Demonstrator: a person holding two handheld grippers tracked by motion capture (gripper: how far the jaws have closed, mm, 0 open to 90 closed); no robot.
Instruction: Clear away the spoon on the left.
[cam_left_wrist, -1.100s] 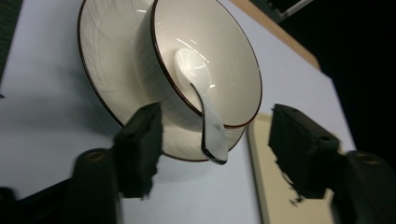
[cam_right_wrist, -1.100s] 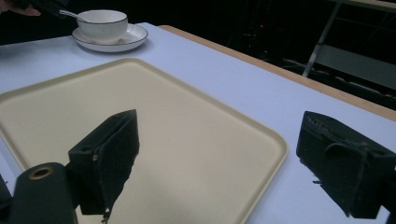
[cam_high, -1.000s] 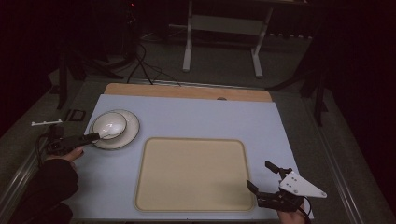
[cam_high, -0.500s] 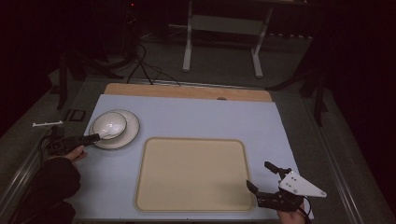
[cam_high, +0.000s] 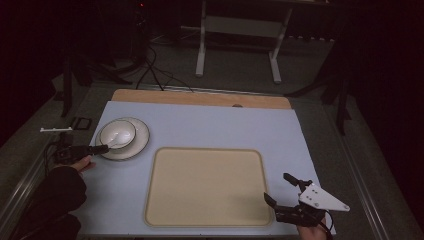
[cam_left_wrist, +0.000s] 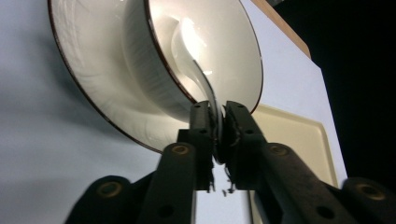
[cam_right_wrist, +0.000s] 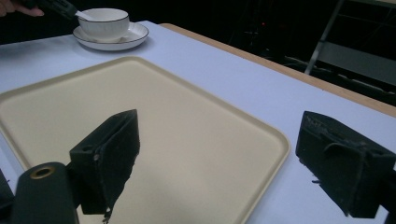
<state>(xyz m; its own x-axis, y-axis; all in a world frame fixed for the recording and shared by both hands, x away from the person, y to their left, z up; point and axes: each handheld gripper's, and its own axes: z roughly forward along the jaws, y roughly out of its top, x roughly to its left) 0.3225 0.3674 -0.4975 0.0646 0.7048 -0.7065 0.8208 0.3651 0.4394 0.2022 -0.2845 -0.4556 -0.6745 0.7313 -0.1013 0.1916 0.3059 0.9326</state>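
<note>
We find the left gripper (cam_left_wrist: 217, 128) just closed, its jaws clamped on the handle of the spoon (cam_left_wrist: 198, 74) lying in the bowl (cam_left_wrist: 154, 51) left of the tray (cam_high: 207, 187). The right gripper (cam_high: 281, 189) waits open at the tray's right edge. We judge the grasp made; lifting the spoon clear comes next.

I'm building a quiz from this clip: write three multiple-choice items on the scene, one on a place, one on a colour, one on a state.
1. Where does the bowl stand?
A on the tray
B on the plate
C on the bare table

2. What colour is the tray?
A cream
B red
C black

3. How is the left gripper?
A open above the bowl
B shut on nothing
C shut on the spoon handle

Answers:
1 B, the plate rings the bowl.
2 A, it looks pale cream in the high view.
3 C, the jaws pinch the spoon at the bowl's rim.
</note>
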